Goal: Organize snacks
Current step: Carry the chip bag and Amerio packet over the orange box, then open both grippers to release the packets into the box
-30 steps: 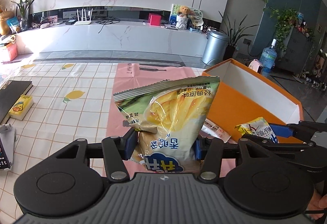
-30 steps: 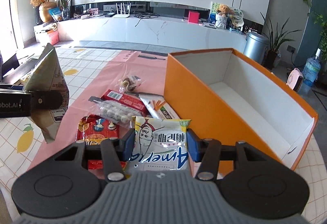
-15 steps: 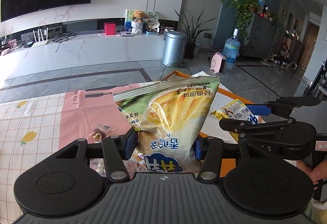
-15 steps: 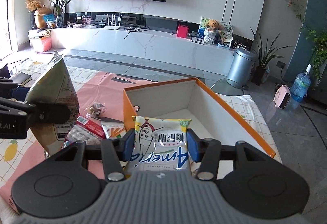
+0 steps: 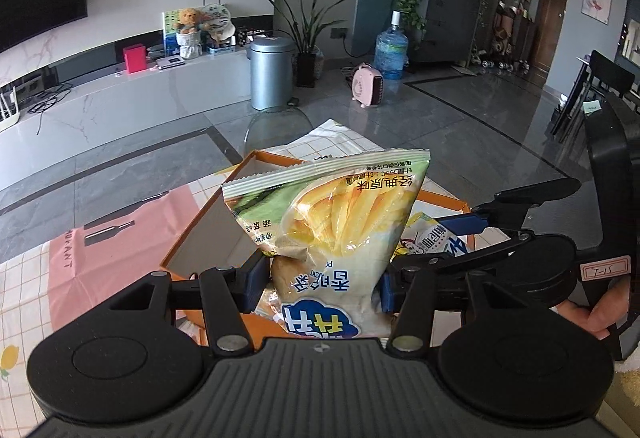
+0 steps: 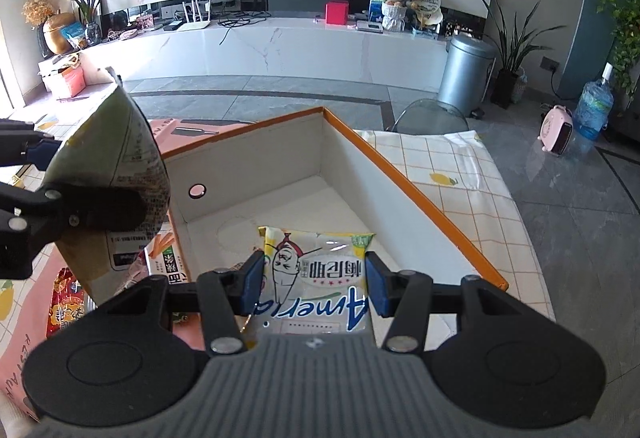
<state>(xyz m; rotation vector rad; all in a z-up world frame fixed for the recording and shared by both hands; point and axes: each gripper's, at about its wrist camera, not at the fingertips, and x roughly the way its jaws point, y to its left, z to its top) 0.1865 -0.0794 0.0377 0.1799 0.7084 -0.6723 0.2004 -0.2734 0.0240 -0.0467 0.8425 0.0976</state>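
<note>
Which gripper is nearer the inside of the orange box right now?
Right. The right gripper holds its white snack bag over the orange box interior; the left gripper holds its fries bag at the box's near wall.

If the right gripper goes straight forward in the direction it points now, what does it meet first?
Probably the white floor of the orange box. The right gripper, shut on the white snack bag, is over the open box, tilted down, and nothing else lies ahead. Depth is uncertain.
</note>
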